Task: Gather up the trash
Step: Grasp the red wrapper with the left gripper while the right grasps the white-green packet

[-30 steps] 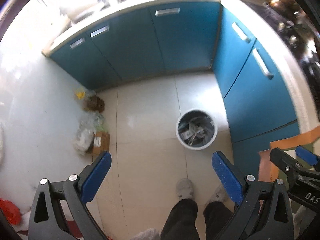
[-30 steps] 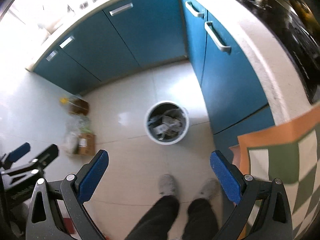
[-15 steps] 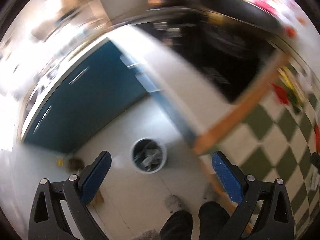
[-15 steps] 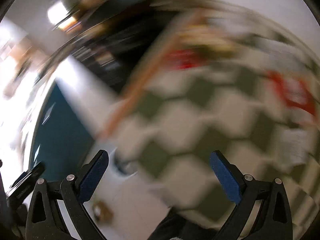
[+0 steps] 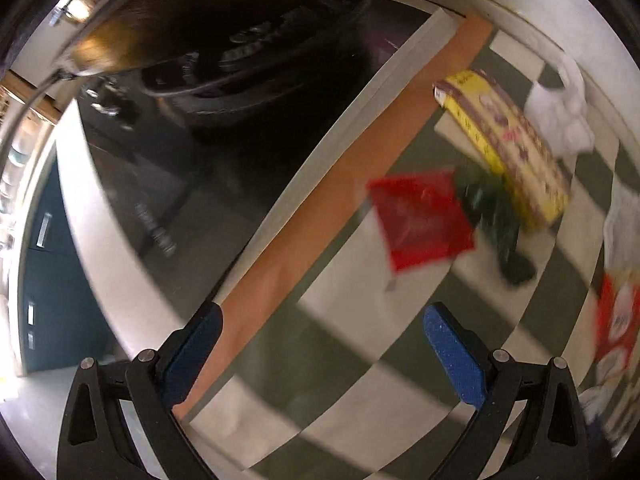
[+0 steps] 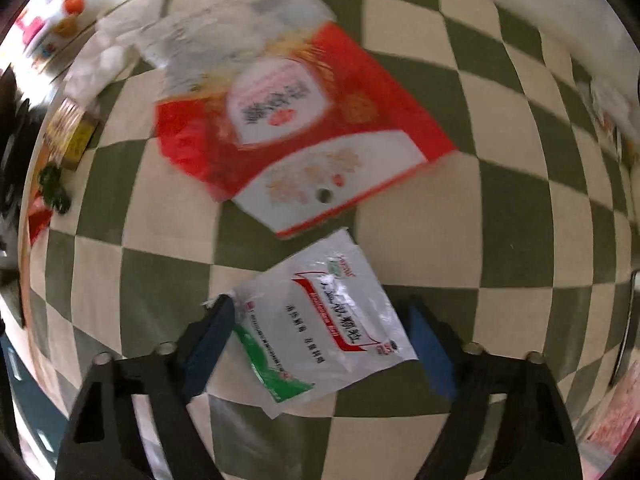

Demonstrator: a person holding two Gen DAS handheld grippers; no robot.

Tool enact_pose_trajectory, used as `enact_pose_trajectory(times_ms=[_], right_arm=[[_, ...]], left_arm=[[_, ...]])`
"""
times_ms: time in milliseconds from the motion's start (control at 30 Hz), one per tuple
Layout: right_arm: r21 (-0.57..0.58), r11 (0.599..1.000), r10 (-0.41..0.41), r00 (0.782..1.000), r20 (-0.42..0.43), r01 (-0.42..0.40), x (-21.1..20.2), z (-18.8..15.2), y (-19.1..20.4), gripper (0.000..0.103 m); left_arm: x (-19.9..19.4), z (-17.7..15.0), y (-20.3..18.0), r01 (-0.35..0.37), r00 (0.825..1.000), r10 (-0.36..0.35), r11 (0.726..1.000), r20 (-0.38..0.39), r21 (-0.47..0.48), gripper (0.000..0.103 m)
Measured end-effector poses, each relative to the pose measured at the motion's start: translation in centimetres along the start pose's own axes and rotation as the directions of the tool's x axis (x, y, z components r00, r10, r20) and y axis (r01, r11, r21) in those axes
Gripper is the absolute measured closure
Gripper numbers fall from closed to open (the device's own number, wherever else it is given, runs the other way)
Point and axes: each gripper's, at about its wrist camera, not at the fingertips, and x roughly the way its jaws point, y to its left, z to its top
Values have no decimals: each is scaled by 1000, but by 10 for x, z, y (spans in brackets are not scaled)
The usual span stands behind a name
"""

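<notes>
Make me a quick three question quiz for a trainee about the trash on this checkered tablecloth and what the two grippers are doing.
1. True or false: the left gripper holds something.
2. Which item lies between the right gripper fingers? A. white packet B. yellow box C. red bag
3. Fill in: the tablecloth is checkered green and ____.

Key: 1 false, its jaws stand open over bare cloth. 2 A; the jaws have just been closing around it. 3 cream.
</notes>
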Motion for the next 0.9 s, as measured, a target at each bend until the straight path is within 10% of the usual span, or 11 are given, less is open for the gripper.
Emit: enact_pose_trajectory(times_ms=[100, 200, 300, 367, 667, 900], right_arm=[[-47, 998, 43, 998, 37, -41, -5, 2, 18, 97], [-61, 993, 101, 994, 48, -98, -8, 9, 31, 102], [-62, 989, 137, 989, 60, -133, -13, 17, 35, 103], [-61, 987, 154, 986, 63, -150, -17, 22, 37, 103], [-86, 970, 232, 969, 82, -226, -46, 20, 45, 103], [-182, 934, 323, 945, 59, -308, -71, 1, 99, 103]], left_arm=[[13, 25, -1, 50, 998, -52, 998, -35, -43, 1], [26, 43, -7, 87, 994, -91, 994, -65, -66, 7], [27, 46, -22, 105, 992, -109, 992, -58, -65, 45], [19, 50, -31, 116, 993, -117, 993, -23, -25, 91], [-43, 20, -17, 86, 988, -90, 996, 128, 34, 100], [-94, -39, 65, 77, 975, -65, 996, 211, -48, 100]])
